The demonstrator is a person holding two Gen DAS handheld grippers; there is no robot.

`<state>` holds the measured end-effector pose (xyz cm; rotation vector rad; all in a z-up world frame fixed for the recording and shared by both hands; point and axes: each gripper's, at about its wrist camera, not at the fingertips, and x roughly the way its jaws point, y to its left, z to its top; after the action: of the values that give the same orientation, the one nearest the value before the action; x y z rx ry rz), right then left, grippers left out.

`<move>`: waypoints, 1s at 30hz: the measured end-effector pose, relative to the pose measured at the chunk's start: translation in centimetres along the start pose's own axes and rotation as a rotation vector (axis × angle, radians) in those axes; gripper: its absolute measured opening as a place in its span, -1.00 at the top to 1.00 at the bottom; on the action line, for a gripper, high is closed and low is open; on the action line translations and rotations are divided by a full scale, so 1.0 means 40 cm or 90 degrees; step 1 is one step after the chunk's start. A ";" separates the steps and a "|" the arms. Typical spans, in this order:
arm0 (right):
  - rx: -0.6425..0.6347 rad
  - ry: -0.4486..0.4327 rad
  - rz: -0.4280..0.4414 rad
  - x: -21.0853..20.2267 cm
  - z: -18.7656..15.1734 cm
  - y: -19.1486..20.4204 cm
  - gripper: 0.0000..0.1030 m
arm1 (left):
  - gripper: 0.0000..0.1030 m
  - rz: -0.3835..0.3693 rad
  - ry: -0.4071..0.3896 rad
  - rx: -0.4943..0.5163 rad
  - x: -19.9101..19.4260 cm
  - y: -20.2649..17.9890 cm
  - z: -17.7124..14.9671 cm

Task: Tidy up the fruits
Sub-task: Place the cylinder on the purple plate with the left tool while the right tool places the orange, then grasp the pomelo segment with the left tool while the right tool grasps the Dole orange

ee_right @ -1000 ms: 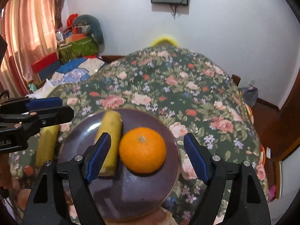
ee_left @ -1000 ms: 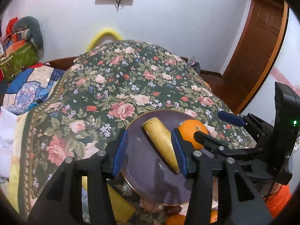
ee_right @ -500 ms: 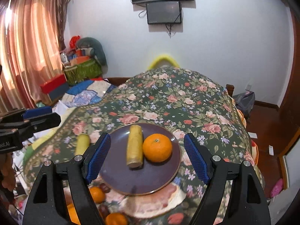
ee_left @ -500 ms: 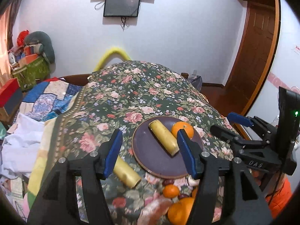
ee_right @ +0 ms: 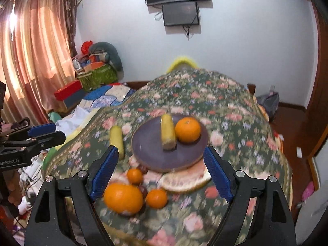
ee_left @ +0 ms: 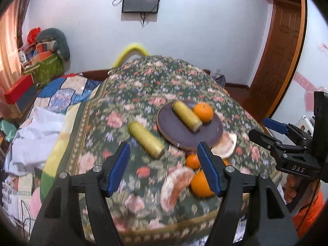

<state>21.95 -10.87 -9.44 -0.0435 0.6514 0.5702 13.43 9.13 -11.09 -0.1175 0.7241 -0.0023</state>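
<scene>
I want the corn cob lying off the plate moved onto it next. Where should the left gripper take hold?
Grip the loose corn cob around its middle, coming down from above with the left gripper turned so its fingers straddle the sides. It lies flat and diagonal on the floral cloth, apart from the plate, so both flanks look reachable.

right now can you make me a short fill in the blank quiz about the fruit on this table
1. The purple plate holds one yellow fruit and one ____.
2. The second yellow fruit lies on the floral ____, off the plate.
3. The left gripper and right gripper have jaws that are ____ and hold nothing.
4. The grapefruit slice is tucked partly ____ the plate's near rim.

Missing words: orange; tablecloth; open; under
</scene>
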 end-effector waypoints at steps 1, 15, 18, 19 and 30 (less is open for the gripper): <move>0.003 0.006 0.002 0.003 -0.014 0.003 -0.61 | -0.31 -0.001 0.010 -0.001 0.000 0.003 -0.014; -0.037 0.104 0.039 0.076 -0.126 0.100 -0.61 | -0.23 -0.030 0.132 0.004 0.114 0.028 -0.150; -0.037 0.132 0.054 0.104 -0.141 0.109 -0.60 | -0.15 -0.052 0.156 0.003 0.147 0.027 -0.165; -0.037 0.138 0.056 0.111 -0.143 0.113 -0.60 | -0.14 -0.056 0.161 0.003 0.153 0.026 -0.170; -0.057 0.155 0.076 0.146 -0.155 0.129 -0.23 | 0.38 -0.074 0.191 0.014 0.224 0.003 -0.192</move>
<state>19.60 -4.95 -17.11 -0.1605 0.8691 0.7161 15.06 8.06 -22.73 -0.1399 1.0156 -0.1407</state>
